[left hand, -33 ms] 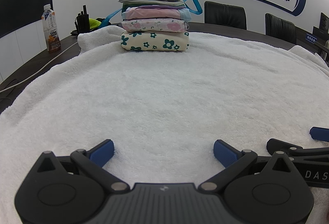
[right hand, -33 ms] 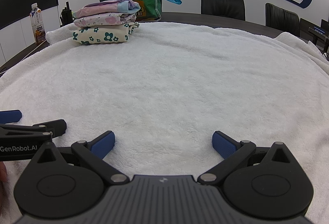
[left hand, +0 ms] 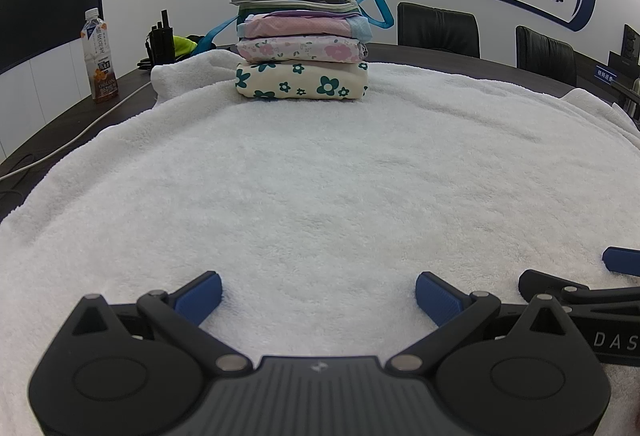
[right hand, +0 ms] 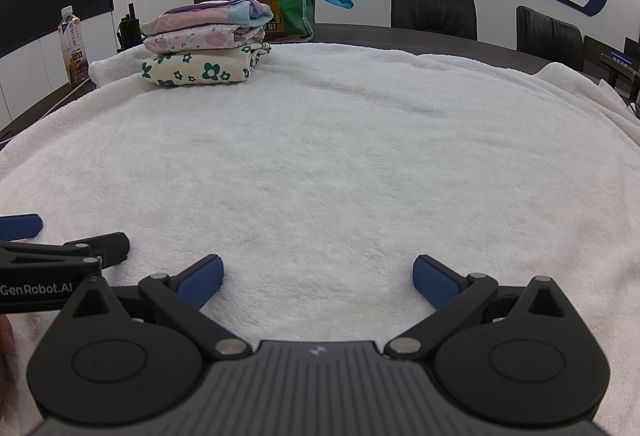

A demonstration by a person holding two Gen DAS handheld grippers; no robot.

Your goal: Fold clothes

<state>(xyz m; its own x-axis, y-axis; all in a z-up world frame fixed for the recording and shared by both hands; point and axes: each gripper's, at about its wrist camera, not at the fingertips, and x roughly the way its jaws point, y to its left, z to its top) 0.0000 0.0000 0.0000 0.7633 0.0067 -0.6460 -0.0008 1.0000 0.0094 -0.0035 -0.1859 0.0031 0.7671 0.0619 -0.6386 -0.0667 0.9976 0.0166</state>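
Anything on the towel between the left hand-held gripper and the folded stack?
Nothing visible. The left hand-held gripper is open and empty, and only bare white towel lies between it and the folded stack at the far edge. The right hand-held gripper, also open, sits off to the side.

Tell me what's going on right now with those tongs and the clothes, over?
Left tongs open, empty. Right tongs open, empty. Folded clothes stack at far edge of white towel, untouched. Nothing in the way.
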